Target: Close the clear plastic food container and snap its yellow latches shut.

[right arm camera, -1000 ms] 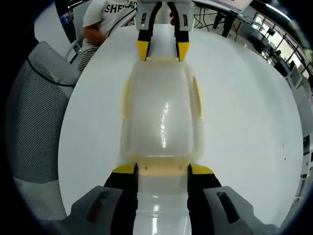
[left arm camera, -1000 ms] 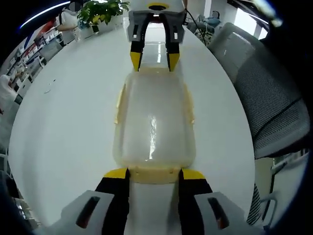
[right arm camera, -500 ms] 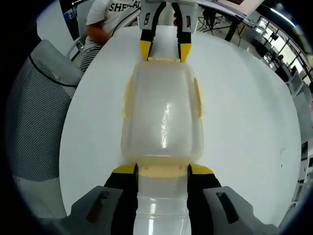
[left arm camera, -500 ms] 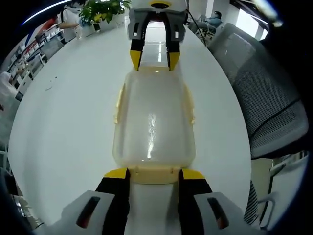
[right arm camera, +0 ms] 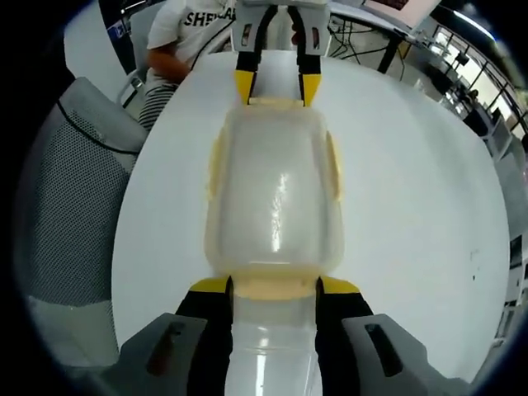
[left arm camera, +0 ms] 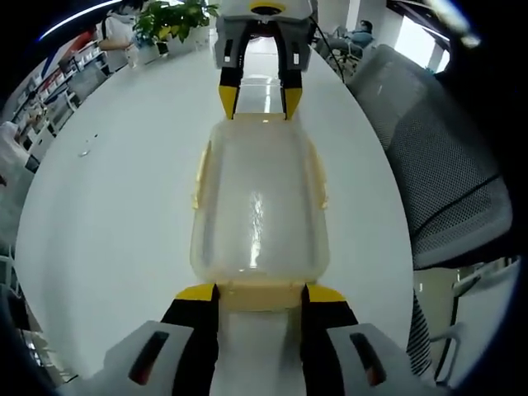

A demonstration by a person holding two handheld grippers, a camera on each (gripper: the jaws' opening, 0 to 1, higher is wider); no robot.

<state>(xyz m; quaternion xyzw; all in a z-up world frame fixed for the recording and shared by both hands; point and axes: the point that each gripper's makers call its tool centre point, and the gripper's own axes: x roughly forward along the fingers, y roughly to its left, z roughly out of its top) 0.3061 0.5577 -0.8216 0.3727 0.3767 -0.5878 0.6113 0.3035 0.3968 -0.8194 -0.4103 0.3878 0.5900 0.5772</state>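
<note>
Left gripper view: the left gripper [left arm camera: 260, 290] rises from the bottom centre, black jaws with yellow tips, spread on either side of the near yellow latch [left arm camera: 260, 294] of the food container [left arm camera: 258, 206] — tips beside the latch's two ends, apparently touching it, though whether they press on it cannot be told. The container is a rounded-corner rectangular tub of cloudy clear plastic with a glossy lid, lying lengthwise up the middle of the frame on a smooth white round table [left arm camera: 115, 206]. Pale yellow latches run along its long sides. At top centre the right gripper [left arm camera: 259, 101] faces in, its yellow tips at the container's far end. A grey mesh chair [left arm camera: 450, 165] sits at the right edge, a leafy green plant [left arm camera: 169, 16] at upper left.

Right gripper view: the same tub runs up the centre of the frame, lid on. The right gripper's own jaws stand apart at the near end latch [right arm camera: 274, 287], straddling it; grip likewise unclear. The left gripper shows at top centre, tips at the far end. A mesh chair is at the left, and a person in a white printed shirt [right arm camera: 191, 21] sits at upper left.
</note>
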